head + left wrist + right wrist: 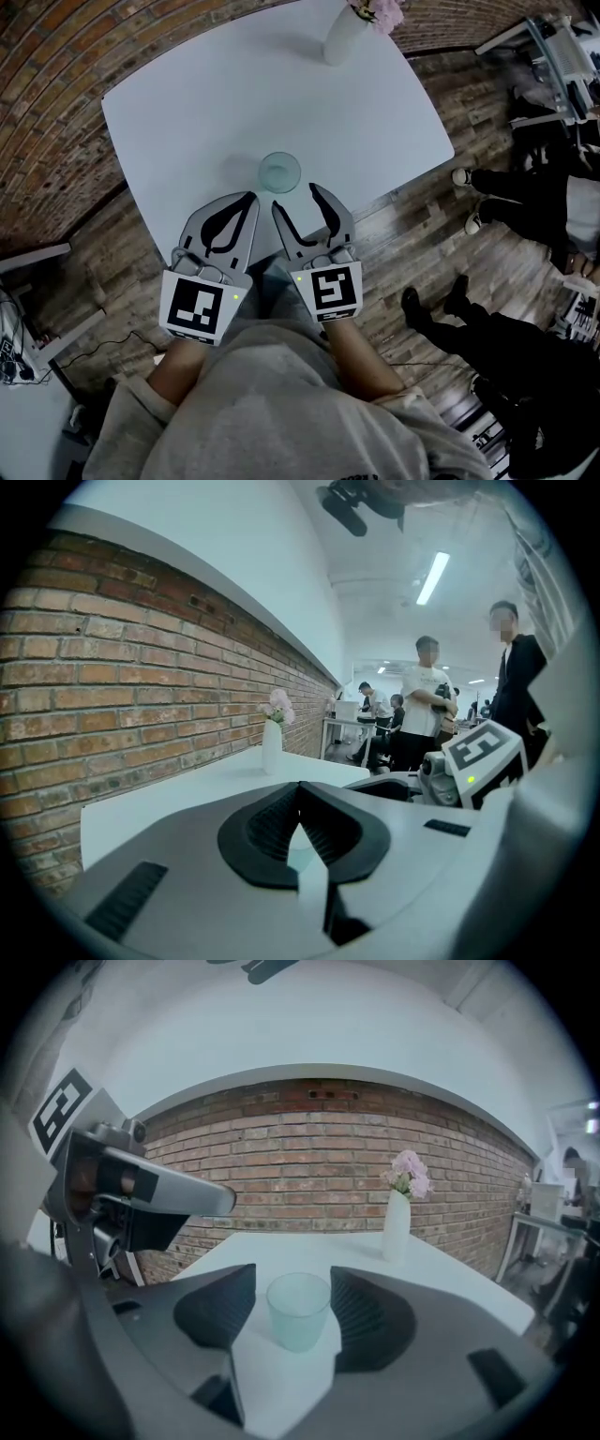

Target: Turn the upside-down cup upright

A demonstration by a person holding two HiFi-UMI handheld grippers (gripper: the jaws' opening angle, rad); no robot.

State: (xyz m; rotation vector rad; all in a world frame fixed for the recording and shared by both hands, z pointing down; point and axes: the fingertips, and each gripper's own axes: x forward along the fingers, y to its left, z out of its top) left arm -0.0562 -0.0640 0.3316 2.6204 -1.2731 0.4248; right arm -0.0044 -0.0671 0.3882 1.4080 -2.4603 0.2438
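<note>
On the table (pixel 234 103), your right gripper (pixel 292 1305) view frames the upright cup (pixel 298 1312) between open jaws; the head view shows it just beyond them. Your left gripper (pixel 300 794) is closed, empty.

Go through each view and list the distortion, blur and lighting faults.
Head view: wide-angle bend in the table edges, even light, faint shadow by the cup. Left gripper view: black fisheye corners, ceiling lamp glares, near jaws soft. Right gripper view: brick wall bows into an arc, dim bluish cast.

Right tool (pixel 292 1288) jaws apart, upright cup (pixel 298 1314) between
</note>
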